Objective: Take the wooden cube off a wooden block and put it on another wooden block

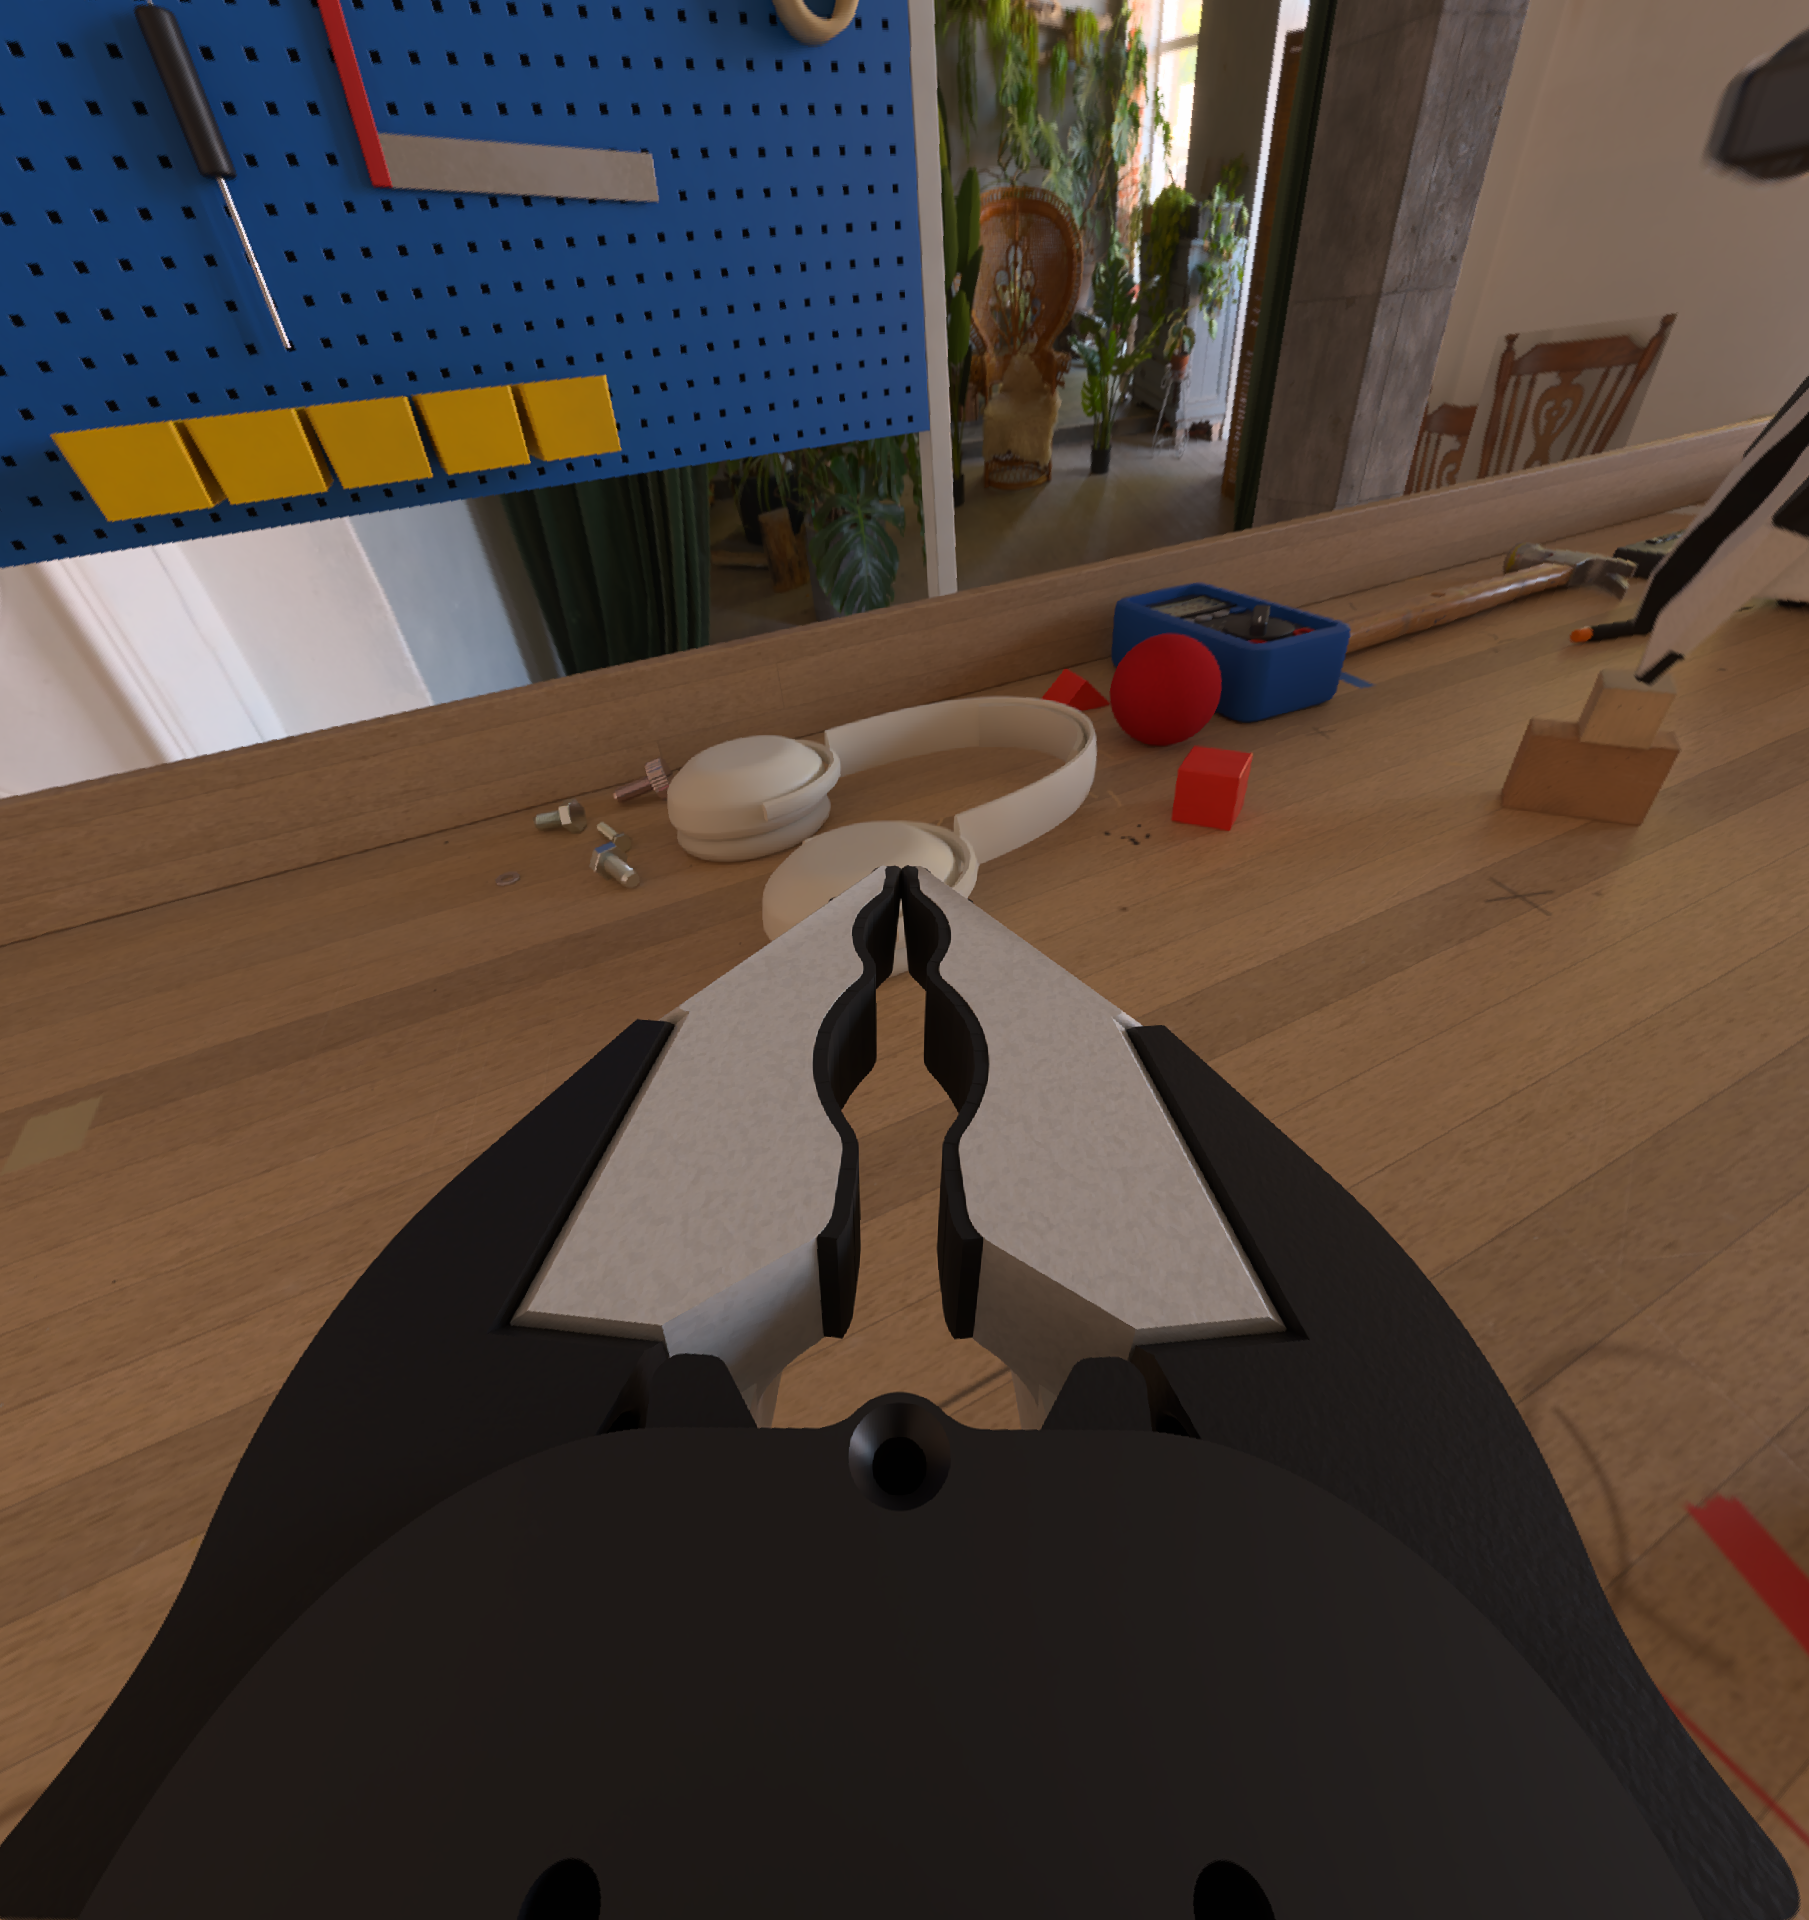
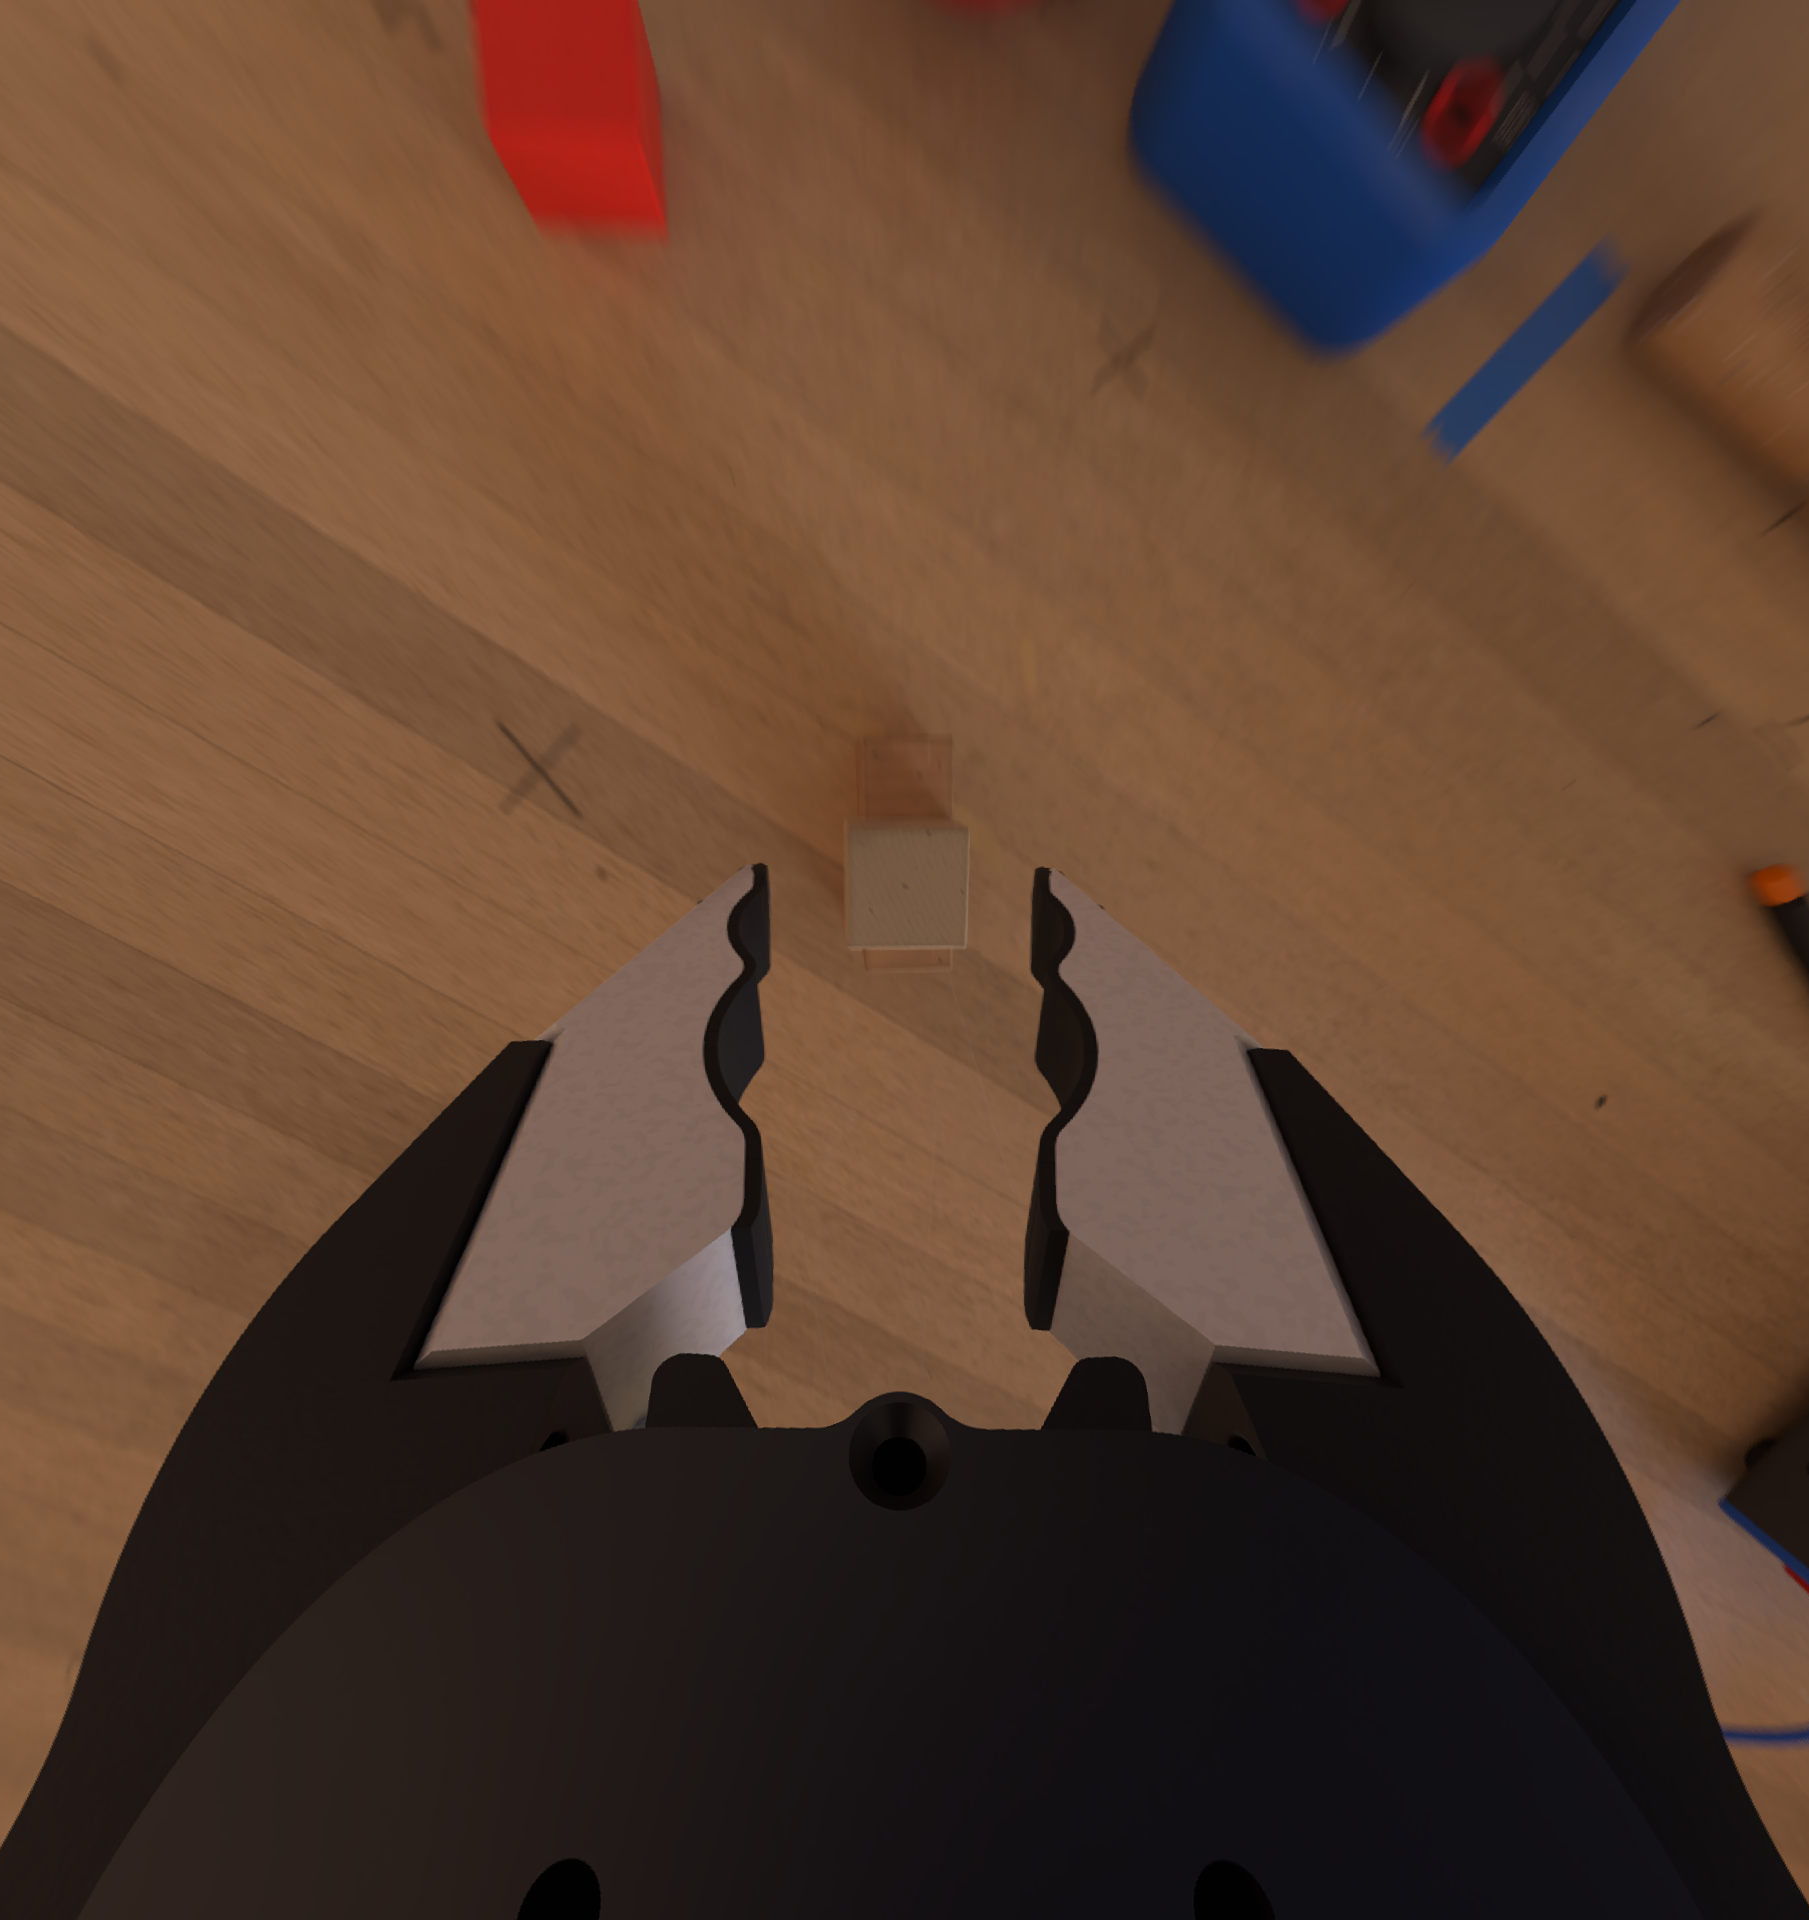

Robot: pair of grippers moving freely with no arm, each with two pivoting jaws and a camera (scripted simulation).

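1. The small pale wooden cube (image 2: 906, 883) sat on top of a larger tan wooden block (image 1: 1589, 771), which rested on the wooden tabletop (image 1: 1295, 1039). The cube was still on its starting block, so the removal step was not yet done.
2. The right hand-held gripper (image 2: 898, 883) was poised directly above the cube, pointing down at it. Its fingers were spread apart with a gap wider than the cube, and nothing was held. The cube lay between the two fingertips in the right wrist view. Whether the pads had reached the cube's level cannot be told.
3. The left hand-held gripper (image 1: 900, 881) was clenched with its fingertips meeting, holding nothing. It sat well apart from the cube, on the far side of the red plastic cube (image 1: 1211, 787) and over the cream-white headphones (image 1: 879, 790).
4. Relative to the cube, the red plastic cube lay near. A blue case (image 1: 1232, 649) and a red ball (image 1: 1165, 688) lay farther beyond it.
5. A second wooden block to receive the cube was not identifiable in either view.
6. Judged progress: early stage. Remaining work was to close on the cube, lift it clear, carry it to the other block and release it there.
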